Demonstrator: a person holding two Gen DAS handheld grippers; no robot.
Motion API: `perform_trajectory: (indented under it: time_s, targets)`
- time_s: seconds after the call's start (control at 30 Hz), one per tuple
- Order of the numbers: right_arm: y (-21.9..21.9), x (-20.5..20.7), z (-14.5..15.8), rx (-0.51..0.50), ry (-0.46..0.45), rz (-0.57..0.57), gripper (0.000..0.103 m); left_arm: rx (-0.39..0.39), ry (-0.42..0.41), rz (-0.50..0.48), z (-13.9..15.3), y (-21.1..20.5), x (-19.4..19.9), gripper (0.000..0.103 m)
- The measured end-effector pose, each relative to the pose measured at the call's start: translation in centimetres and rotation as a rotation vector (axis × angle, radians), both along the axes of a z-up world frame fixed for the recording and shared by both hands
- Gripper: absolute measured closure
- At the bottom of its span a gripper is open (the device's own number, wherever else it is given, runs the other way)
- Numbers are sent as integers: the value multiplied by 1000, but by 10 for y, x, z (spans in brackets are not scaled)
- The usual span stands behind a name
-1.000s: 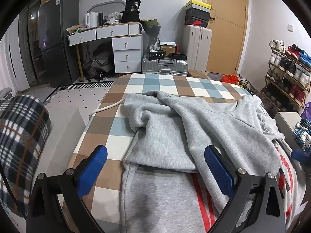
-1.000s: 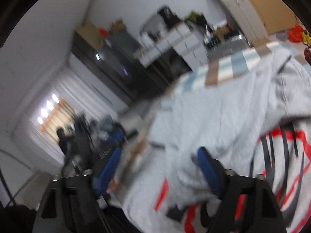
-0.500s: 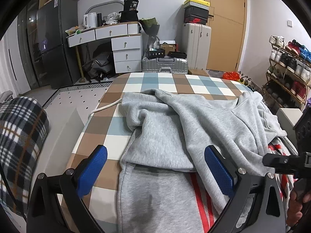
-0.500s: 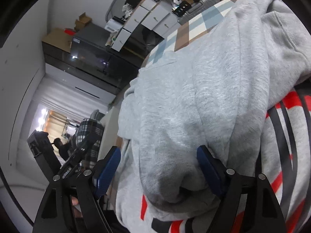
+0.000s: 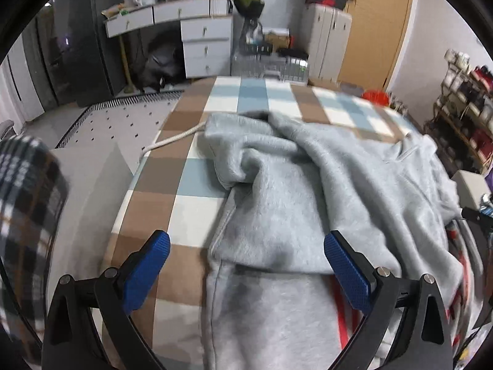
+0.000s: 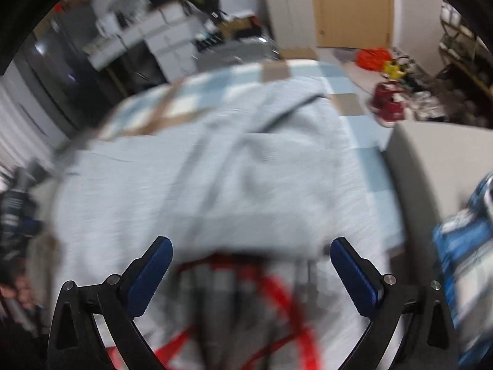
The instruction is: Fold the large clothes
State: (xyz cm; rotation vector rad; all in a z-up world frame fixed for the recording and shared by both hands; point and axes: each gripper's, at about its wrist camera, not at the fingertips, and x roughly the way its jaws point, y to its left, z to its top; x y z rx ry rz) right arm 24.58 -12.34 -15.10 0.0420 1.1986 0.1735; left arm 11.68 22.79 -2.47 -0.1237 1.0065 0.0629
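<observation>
we hold the left gripper (image 5: 246, 248) wide and the right gripper (image 6: 251, 254) opening, both empty, over the grey sweatshirt (image 5: 308, 203) on the checked counter (image 5: 191, 169).

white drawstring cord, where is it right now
In the left wrist view the white drawstring cord lies on the checked table cover, trailing left from the upper left corner of the grey hoodie, beyond the open left gripper.

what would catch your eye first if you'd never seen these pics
A big grey sweatshirt lies rumpled across a table with a brown, blue and white checked cloth, red stripes showing at its near edge. The left tongs frame the folded sleeve, blue pads wide apart and touching nothing. The right tongs, in a blurred view, are opening above the striped part, gripping nothing.
</observation>
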Motion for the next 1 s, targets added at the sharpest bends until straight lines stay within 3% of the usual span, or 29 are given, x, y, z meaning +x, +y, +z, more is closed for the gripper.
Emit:
perform_trajectory:
  time_s: [0.07, 0.13, 0.23, 0.37, 0.63, 0.77, 1.0]
  targets:
    - [1, 15, -15, -85, 66, 18, 0, 13, 61, -9, -13, -4, 15, 5]
    - [6, 29, -38, -145, 154, 58, 0, 18, 175, -27, -34, -8, 32, 5]
    - [12, 41, -51, -150, 188, 92, 0, -18, 279, -23, -61, -8, 48, 4]
    - [13, 46, -54, -152, 177, 90, 0, -76, 313, -30, -74, -8, 63, 2]
    - [28, 67, -59, -153, 142, 102, 0, -2, 360, -132, -80, -29, 91, 1]
    - [33, 81, -62, -155, 120, 104, 0, 89, 326, -154, -77, -46, 105, 1]
    - [35, 108, -66, -153, 102, 85, 0, 176, 305, -183, -82, -62, 130, 1]
